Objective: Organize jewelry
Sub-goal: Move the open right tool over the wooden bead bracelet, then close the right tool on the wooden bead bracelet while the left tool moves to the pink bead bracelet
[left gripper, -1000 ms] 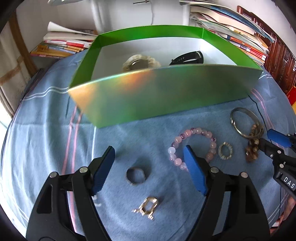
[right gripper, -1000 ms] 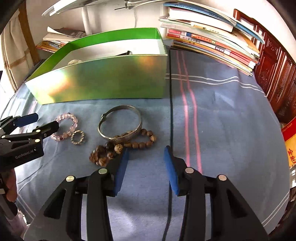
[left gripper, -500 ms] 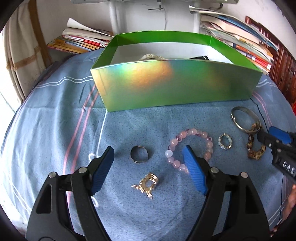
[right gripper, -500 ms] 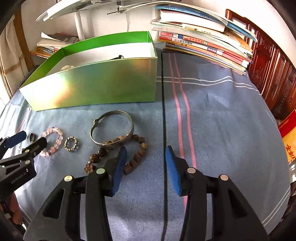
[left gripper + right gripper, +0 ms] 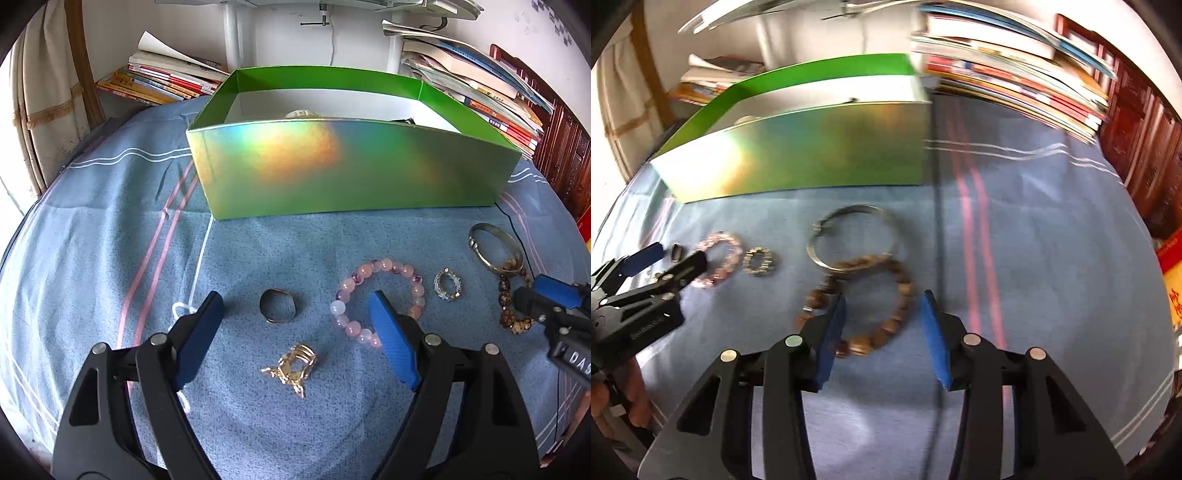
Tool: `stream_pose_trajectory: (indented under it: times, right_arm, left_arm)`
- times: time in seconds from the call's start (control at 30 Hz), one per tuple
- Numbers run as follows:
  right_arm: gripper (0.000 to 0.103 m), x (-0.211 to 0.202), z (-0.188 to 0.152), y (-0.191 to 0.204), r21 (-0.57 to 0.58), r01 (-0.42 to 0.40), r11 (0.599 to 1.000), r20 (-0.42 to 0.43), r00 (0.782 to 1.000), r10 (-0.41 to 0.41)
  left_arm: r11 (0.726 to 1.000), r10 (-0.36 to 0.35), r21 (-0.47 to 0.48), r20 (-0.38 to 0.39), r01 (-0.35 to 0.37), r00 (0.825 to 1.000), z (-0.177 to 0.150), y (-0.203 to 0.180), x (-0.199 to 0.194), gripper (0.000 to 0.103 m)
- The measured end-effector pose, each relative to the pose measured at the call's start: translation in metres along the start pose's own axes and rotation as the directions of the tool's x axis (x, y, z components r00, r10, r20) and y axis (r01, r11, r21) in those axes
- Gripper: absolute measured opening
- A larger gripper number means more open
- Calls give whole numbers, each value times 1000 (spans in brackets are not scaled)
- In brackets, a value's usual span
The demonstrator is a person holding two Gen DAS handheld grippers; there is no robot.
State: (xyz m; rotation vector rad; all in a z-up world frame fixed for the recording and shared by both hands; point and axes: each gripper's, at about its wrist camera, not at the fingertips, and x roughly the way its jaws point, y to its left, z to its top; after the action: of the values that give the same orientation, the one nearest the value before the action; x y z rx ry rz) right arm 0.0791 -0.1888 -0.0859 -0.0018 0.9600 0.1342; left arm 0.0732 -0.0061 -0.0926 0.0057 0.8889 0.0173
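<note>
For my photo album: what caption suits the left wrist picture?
Open left gripper opening above a ring and gold clip, green box behind.

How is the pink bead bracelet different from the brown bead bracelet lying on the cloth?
The pink bead bracelet has pale, glossy, translucent beads; the brown bead bracelet has dull, wood-coloured ones. The pink one lies by itself, while the brown one overlaps the silver bangle. Both are beaded loops lying flat on the blue cloth, outside the green box.
</note>
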Motion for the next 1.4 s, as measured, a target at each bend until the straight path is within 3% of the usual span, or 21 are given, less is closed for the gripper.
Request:
stream_pose_trajectory:
  times: [0.2, 0.57, 0.87, 0.93, 1.13, 1.4]
  right_arm:
    - [41, 3, 3, 17, -29, -15, 999, 6, 1000, 15]
    - [41, 4, 2, 10, -28, 9, 1000, 11, 1000, -9]
    - [41, 3, 1, 9, -17, 2, 1000, 12, 1000, -2]
    - [31, 3, 1, 9, -21, 16, 1000, 15, 1000, -16]
    - [17, 2, 2, 8, -13, 19, 1000, 18, 1000, -19]
    - [10, 1, 1, -2, 16, 39, 999, 21, 999, -39]
  left_arm:
    - [1000, -7, 12, -4, 7, 1000, 0, -1, 0, 83]
    - [999, -26, 36, -18, 26, 1000, 0, -6, 3, 92]
    - [999, -27, 39, -20, 28, 999, 1, -7, 4, 94]
    - [999, -27, 39, -20, 28, 999, 1, -7, 4, 94]
    - [999, -27, 39, -20, 28, 999, 0, -8, 4, 94]
    - [999, -35, 39, -17, 35, 999, 0, -8, 3, 94]
